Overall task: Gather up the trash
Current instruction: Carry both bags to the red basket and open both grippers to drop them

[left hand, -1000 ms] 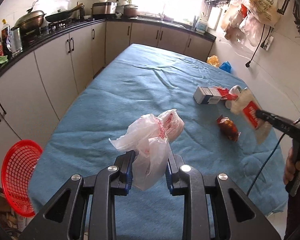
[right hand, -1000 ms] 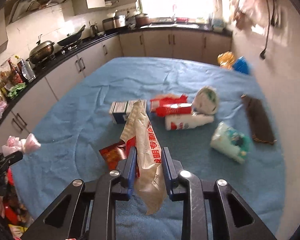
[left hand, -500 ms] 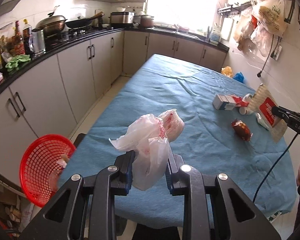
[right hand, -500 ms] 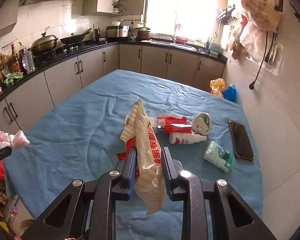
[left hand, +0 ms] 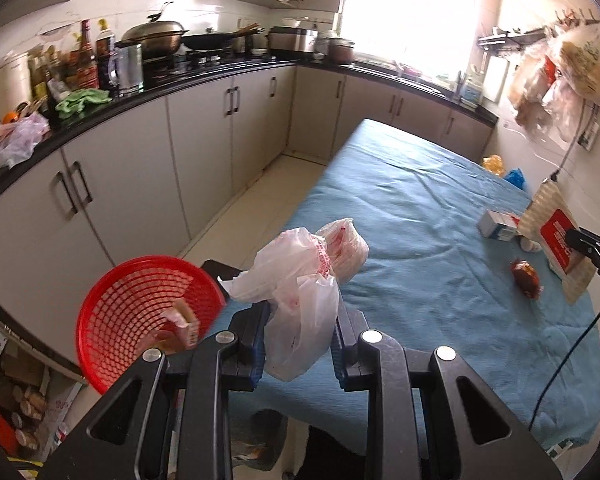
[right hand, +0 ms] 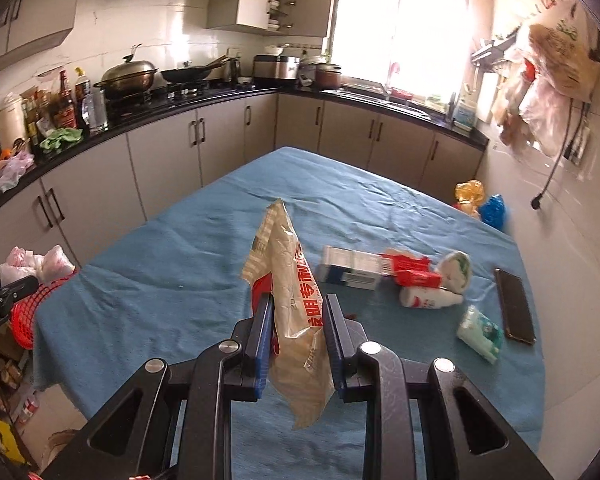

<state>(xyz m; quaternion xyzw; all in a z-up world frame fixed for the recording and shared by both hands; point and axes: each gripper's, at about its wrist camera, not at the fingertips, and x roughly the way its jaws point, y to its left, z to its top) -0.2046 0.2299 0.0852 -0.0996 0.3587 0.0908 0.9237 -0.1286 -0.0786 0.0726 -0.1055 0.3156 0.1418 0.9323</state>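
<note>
The left gripper (left hand: 300, 344) points down past the table's near edge, its jaws pinching a crumpled, thin white-and-red plastic bag (left hand: 306, 280); the right gripper (right hand: 296, 340), tilted down over the table, clamps a stiff, creased beige wrapper (right hand: 294, 304) with red print. Just beyond the left one sits a round red mesh basket (left hand: 132, 304) holding a small carton. Farther off, boxes, a bottle and a dark phone (right hand: 514, 306) lie on the wrinkled blue tablecloth (right hand: 172, 280).

A crumpled plastic bag (left hand: 304, 300) is clamped between the jaws of the left gripper (left hand: 300, 344). A red basket (left hand: 140, 316) with a small carton (left hand: 186, 322) inside is seen just left of the jaws. Ahead and to the right, the blue-covered counter (left hand: 412, 216) carries a white box (left hand: 496, 224) and a brown wrapper (left hand: 525, 279).
</note>
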